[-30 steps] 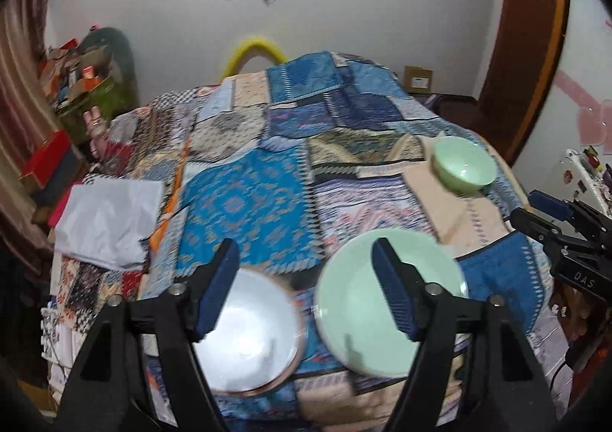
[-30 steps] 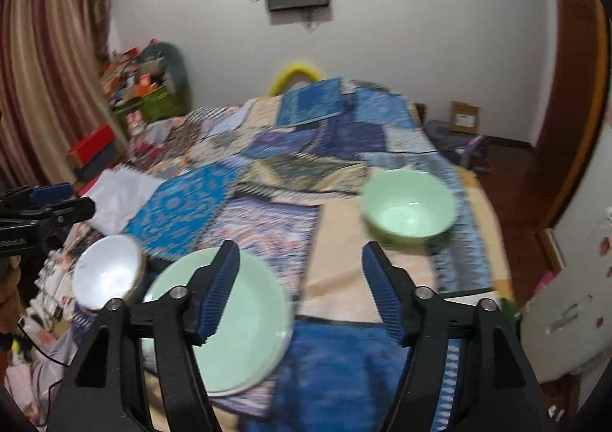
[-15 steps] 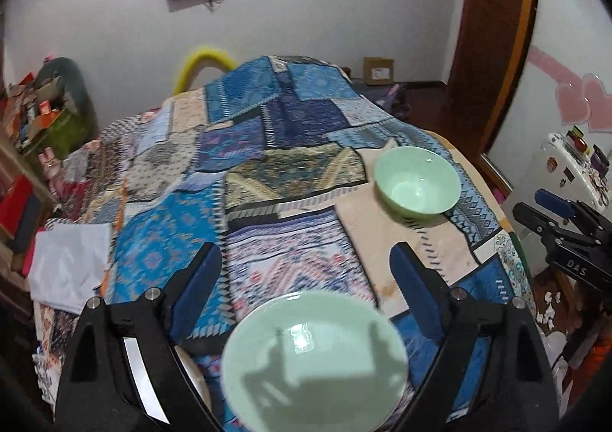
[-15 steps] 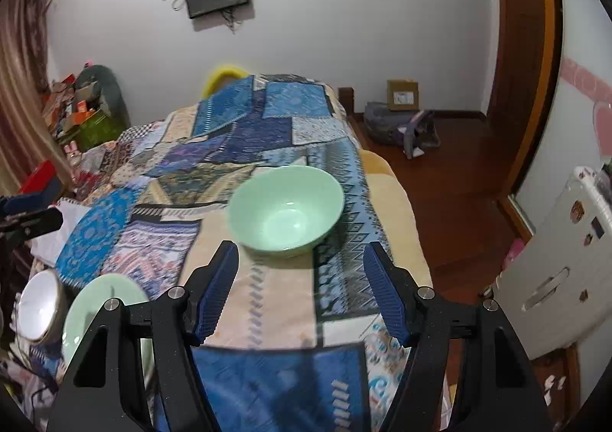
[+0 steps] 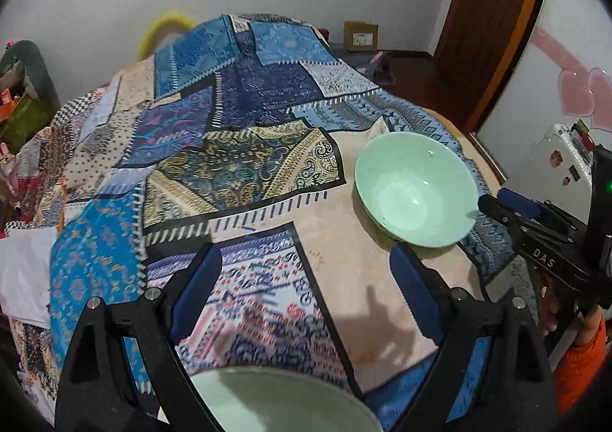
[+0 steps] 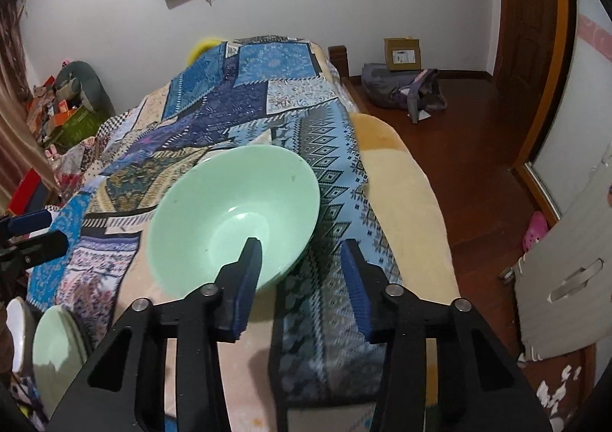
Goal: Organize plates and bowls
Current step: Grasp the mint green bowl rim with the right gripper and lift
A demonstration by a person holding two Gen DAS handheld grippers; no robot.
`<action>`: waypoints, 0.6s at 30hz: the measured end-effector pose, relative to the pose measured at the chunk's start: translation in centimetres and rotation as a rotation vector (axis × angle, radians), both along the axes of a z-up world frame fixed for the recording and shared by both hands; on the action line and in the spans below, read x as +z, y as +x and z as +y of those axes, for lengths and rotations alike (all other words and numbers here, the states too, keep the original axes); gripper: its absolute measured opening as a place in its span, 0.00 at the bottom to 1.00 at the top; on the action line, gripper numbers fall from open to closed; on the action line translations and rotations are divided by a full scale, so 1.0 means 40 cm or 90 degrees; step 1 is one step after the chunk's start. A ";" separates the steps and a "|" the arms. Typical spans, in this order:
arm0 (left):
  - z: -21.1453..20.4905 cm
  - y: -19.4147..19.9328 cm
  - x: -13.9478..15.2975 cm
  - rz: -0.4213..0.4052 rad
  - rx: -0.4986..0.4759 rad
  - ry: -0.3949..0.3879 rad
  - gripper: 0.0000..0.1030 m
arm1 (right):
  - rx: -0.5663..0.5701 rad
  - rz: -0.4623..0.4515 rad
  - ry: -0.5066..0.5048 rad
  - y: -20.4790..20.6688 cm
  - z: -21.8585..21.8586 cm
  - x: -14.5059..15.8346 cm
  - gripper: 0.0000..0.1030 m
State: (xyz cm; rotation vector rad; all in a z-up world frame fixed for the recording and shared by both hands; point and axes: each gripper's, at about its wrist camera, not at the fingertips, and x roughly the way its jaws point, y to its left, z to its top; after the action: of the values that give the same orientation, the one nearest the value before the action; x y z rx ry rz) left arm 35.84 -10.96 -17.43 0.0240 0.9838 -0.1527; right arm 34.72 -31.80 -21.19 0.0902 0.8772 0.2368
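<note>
White capital letters "DAS" are showing on the black plastic body of the right claw, at the right edge of the left wrist view. A small brown cardboard box is sitting by the far wall in the upper right with a white label, its print too small to read.

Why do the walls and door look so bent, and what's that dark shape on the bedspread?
Both views: fisheye lens bends the door frame. Left wrist view: the dark patch is the left tool shadow on the bedspread, and nearby patterns look smeared.
</note>
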 end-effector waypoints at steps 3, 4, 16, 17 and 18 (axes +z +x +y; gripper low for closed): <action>-0.013 0.036 -0.027 0.004 -0.009 0.007 0.87 | 0.007 0.014 0.004 0.028 -0.003 -0.015 0.30; -0.020 0.046 -0.035 0.005 -0.013 0.010 0.87 | 0.010 0.022 0.006 0.037 -0.004 -0.021 0.28; -0.055 0.112 -0.095 0.037 -0.033 0.015 0.73 | 0.058 0.051 -0.007 0.067 0.031 -0.057 0.18; -0.058 0.117 -0.104 0.046 -0.033 0.014 0.69 | 0.068 0.050 -0.009 0.061 0.037 -0.056 0.18; -0.060 0.121 -0.112 0.053 -0.032 0.013 0.66 | 0.075 0.049 -0.012 0.058 0.045 -0.057 0.18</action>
State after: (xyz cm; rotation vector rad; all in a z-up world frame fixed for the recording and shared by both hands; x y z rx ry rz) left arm 40.69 -13.36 -21.92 0.0612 1.0679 -0.1910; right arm 37.06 -30.01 -23.45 0.0296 0.9619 0.3373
